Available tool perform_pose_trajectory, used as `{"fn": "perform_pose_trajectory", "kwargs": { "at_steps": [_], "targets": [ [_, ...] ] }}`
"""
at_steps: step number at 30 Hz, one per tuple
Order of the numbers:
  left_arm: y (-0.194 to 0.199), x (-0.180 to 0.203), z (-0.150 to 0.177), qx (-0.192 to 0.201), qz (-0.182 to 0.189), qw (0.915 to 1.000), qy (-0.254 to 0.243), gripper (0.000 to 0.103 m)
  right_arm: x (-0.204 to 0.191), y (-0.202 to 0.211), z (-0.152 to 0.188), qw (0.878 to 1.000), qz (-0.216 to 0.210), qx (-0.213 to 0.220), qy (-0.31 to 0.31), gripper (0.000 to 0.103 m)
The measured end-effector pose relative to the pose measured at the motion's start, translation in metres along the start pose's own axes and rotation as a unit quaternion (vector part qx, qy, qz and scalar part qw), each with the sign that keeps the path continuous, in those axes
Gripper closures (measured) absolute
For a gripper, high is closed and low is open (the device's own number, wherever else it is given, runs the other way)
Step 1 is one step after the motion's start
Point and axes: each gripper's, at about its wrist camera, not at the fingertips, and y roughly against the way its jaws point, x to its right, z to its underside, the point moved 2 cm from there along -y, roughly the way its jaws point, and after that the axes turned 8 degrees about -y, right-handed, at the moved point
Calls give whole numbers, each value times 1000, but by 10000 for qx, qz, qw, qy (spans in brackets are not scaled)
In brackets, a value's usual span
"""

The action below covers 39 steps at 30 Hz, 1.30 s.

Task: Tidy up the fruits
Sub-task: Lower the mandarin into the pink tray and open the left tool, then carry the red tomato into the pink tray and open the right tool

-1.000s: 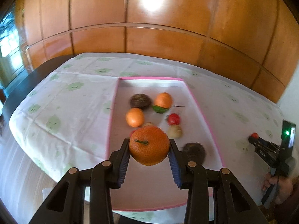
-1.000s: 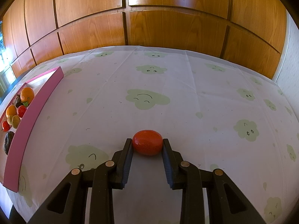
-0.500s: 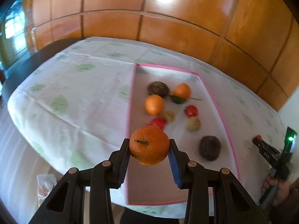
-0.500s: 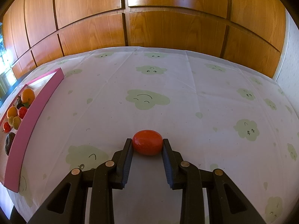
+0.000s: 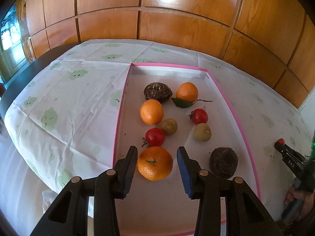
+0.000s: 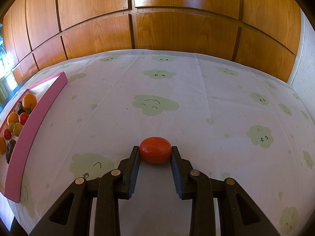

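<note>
Two fruits concern us. Our orange (image 5: 155, 163) sits between the left gripper (image 5: 156, 165) pads, over the near end of the tray (image 5: 241, 129); the jaws are opening and a gap shows on each side, so it looks released, though we cannot tell whether it rests on the floor. Our right gripper (image 6: 155, 158) is clamped on the red fruit (image 6: 155, 149), low over the cloth (image 6: 196, 98), well apart from the tray.

Risk: freed, the orange may roll into the tomato (image 5: 155, 137) just behind it. Tray holds oranges, tomatoes, two kiwis (image 5: 202, 132), two dark fruits (image 5: 223, 164).
</note>
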Motion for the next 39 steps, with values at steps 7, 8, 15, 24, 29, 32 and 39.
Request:
{"fn": "perform_pose_trajectory", "kwargs": {
  "at_steps": [7, 8, 15, 24, 29, 32, 39],
  "targets": [
    [21, 5, -6, 294, -156, 9994, -72, 57, 0, 0, 0, 10000, 17, 7, 12, 72],
    [25, 6, -7, 335, -148, 9993, -80, 56, 0, 0, 1, 10000, 19, 8, 15, 72],
    [38, 13, -8, 462, -99, 9987, -179, 56, -1, 0, 0, 10000, 32, 14, 29, 72],
    [45, 17, -3, 472, -71, 9986, -236, 56, -1, 0, 1, 10000, 57, 18, 52, 72],
    [46, 17, -1, 481, -72, 9985, -240, 56, -1, 0, 0, 9999, 81, 20, 80, 72],
    [46, 18, -1, 489, -87, 9985, -243, 56, -2, 0, 0, 9999, 108, 10, 104, 72],
    [47, 14, 1, 473, -97, 9986, -217, 55, -4, -1, -2, 9996, 214, -48, 201, 72]
  ]
}}
